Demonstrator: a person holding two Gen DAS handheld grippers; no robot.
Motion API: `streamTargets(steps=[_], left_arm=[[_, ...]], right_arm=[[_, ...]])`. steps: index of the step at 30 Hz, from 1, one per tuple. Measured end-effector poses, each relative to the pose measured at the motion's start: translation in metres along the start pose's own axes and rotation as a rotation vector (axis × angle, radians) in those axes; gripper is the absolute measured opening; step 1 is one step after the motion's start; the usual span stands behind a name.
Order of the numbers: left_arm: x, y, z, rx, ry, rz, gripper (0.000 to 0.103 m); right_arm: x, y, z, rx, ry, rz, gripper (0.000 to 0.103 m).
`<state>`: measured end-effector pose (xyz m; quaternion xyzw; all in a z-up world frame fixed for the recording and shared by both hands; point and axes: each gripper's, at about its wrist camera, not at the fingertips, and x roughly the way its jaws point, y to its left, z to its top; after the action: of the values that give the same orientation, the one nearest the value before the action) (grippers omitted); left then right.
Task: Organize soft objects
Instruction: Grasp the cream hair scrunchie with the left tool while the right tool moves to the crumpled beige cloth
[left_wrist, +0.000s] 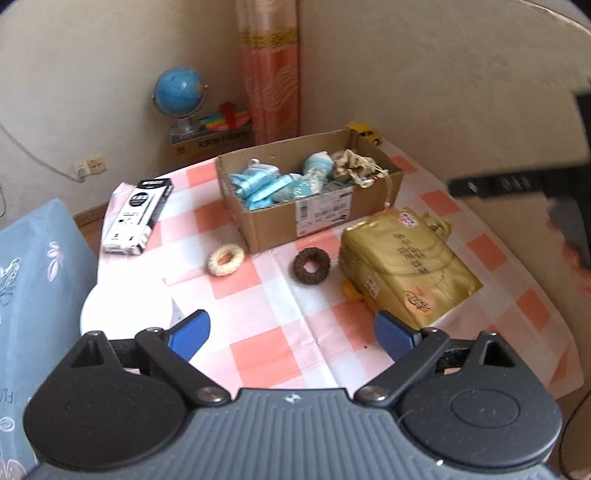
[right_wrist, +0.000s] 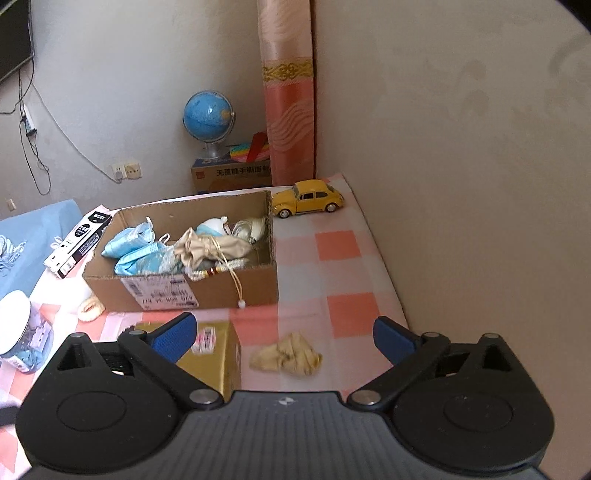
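**Risks with three soft items still outside the box**

Both tongs are spread wide and empty. I see nothing between the blue pads of the left gripper (left_wrist: 291, 338) or the right gripper (right_wrist: 283, 338); both hover above the checked tablecloth (left_wrist: 258, 350).

The cardboard box (right_wrist: 221, 291) already holds blue packets and a beige drawstring pouch. Still outside it: a cream fluffy ring (left_wrist: 226, 260) and a brown fluffy ring (left_wrist: 311, 265), both lying just in front of the box, and a crumpled yellowish cloth (right_wrist: 286, 355) on the table, right of the gold package (right_wrist: 210, 354).

What I judge could go wrong:
- The cloth is limp; a shallow pinch may catch only a fold and let it slip, or catch the tablecloth with it
- The pouch's cord (right_wrist: 236, 280) hangs over the box's front wall; a gripper passing close could snag it and drag the pouch out
- The gold package sits just beside the brown ring, so the left gripper's pad may knock it on approach
- The box is light cardboard, and a bump on its rim would probably shift it toward the yellow toy car (right_wrist: 308, 197)
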<state>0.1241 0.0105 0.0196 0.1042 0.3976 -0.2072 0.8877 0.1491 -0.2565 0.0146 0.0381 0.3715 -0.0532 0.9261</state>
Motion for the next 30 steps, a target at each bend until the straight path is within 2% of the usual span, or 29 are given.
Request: streamTargets(steps=[7, 9, 13, 15, 17, 21, 25, 27, 30], left_arm=[[-0.014, 0.01, 0.014, -0.048, 0.021, 0.046, 0.096], [-0.018, 0.014, 0.023, -0.053, 0.014, 0.047, 0.101], [-0.004, 0.025, 0.04, -0.07, 0.014, 0.059, 0.1], [0.011, 0.033, 0.047, -0.1, 0.039, 0.067, 0.096], [0.028, 0.041, 0.055, -0.108, 0.073, 0.014, 0.093], [0.061, 0.051, 0.067, -0.102, 0.147, 0.002, 0.076], [0.093, 0.059, 0.075, -0.096, 0.222, 0.017, 0.075], [0.108, 0.063, 0.078, -0.111, 0.256, 0.014, 0.069], [0.129, 0.068, 0.079, -0.107, 0.288, 0.038, 0.067]], right_arm=[[-0.016, -0.008, -0.026, 0.035, -0.031, 0.003, 0.103], [-0.018, -0.009, -0.031, 0.049, -0.035, 0.009, 0.103], [-0.022, -0.013, -0.04, 0.061, -0.039, 0.005, 0.103], [-0.022, -0.016, -0.044, 0.066, -0.034, 0.006, 0.103], [-0.022, -0.019, -0.046, 0.071, -0.031, 0.002, 0.103], [-0.022, -0.025, -0.048, 0.09, -0.03, -0.002, 0.103], [-0.019, -0.026, -0.047, 0.091, -0.027, -0.005, 0.103], [-0.018, -0.024, -0.046, 0.088, -0.025, -0.007, 0.103], [-0.016, -0.022, -0.046, 0.079, -0.022, -0.009, 0.103]])
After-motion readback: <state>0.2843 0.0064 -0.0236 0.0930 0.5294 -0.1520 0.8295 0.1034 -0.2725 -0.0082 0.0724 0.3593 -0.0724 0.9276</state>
